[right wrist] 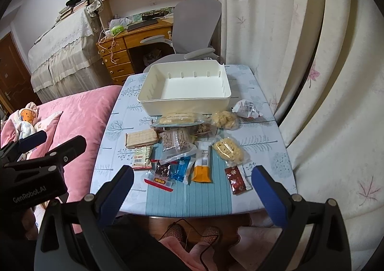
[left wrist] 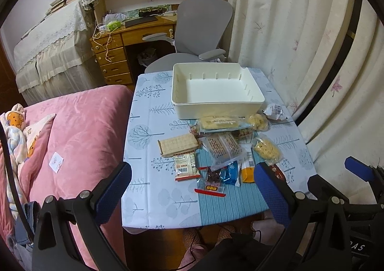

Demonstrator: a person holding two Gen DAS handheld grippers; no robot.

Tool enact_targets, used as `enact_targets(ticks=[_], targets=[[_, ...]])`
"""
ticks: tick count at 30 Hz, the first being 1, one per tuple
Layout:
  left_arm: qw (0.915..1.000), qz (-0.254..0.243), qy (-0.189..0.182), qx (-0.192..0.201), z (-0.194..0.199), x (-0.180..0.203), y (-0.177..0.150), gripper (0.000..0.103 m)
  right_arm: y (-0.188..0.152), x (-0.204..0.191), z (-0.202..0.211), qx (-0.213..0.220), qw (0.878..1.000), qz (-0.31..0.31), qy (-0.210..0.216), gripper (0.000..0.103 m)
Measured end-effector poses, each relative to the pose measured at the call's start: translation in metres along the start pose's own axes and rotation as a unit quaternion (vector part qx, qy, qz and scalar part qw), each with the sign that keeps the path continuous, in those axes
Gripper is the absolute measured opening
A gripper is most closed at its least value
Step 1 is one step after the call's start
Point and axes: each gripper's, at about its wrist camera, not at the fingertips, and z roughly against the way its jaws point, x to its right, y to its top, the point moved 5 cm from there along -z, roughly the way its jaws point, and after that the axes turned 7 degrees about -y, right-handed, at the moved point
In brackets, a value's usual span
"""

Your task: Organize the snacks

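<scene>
A white plastic bin (left wrist: 217, 103) (right wrist: 184, 103) stands empty at the far side of the small table. Several snack packets lie in front of it: a tan cracker pack (left wrist: 178, 145) (right wrist: 141, 138), an orange packet (right wrist: 202, 170), a blue packet (right wrist: 180, 170), a dark red packet (right wrist: 236, 178), yellow puffed snacks (left wrist: 266, 148) (right wrist: 229, 148). My left gripper (left wrist: 192, 175) is open, held above the near table edge. My right gripper (right wrist: 192, 175) is open too, above the near edge. Neither holds anything.
The table (left wrist: 153, 175) has a blue tree-print cloth and a striped mat (right wrist: 189, 201). A pink bed (left wrist: 79, 132) lies to the left, curtains (left wrist: 288, 31) to the right, a grey office chair (left wrist: 204, 24) and wooden desk (left wrist: 134, 33) behind. The person's feet (right wrist: 192, 232) show under the table.
</scene>
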Motion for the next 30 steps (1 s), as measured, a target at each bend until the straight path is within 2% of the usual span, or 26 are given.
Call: enact_targets(ticks=[5,14,19,30], targets=[[0.9997,-0.01,-0.014,-0.016,-0.006,-0.007,-0.008,0.101,-0.009,-0.004,0.0,0.005,1.0,-0.011,-0.003,0.099],[0.9971,-0.014,-0.05,-0.055,-0.038,-0.009,-0.026,0.101,-0.036,0.003,-0.015,0.009,0.998,-0.03,-0.052,0.099],[0.9933,-0.013,-0.063,-0.096,-0.068,-0.004,-0.038,0.101,-0.053,0.014,-0.032,0.0,0.997,-0.032,-0.072,0.099],[0.9879,-0.018,-0.044,-0.147,-0.142,0.024,-0.037,0.101,-0.074,0.049,-0.095,-0.01,0.995,-0.012,-0.094,0.099]])
